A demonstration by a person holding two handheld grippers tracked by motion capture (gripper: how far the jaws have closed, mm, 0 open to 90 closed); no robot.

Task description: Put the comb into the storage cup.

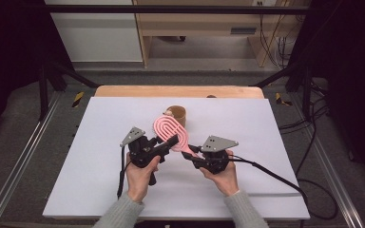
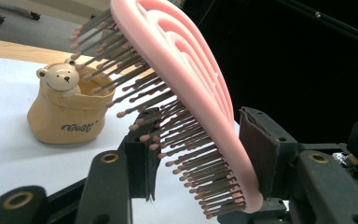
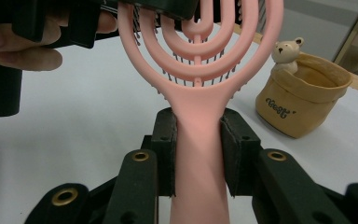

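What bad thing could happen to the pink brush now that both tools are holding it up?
The left tool pinches the pink brush across its bristles, which might bend if squeezed harder. The right tool holds just the narrow handle, so if the hands pull different ways the brush could twist or slip. It also hangs close to the little bear cup and might bump it.

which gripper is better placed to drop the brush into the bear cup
Right, probably. The right hand-held gripper is shut on the brush by its handle, so it can tip the head toward the cup. The left hand-held gripper straddles the bristled head, which seems a clumsier hold.
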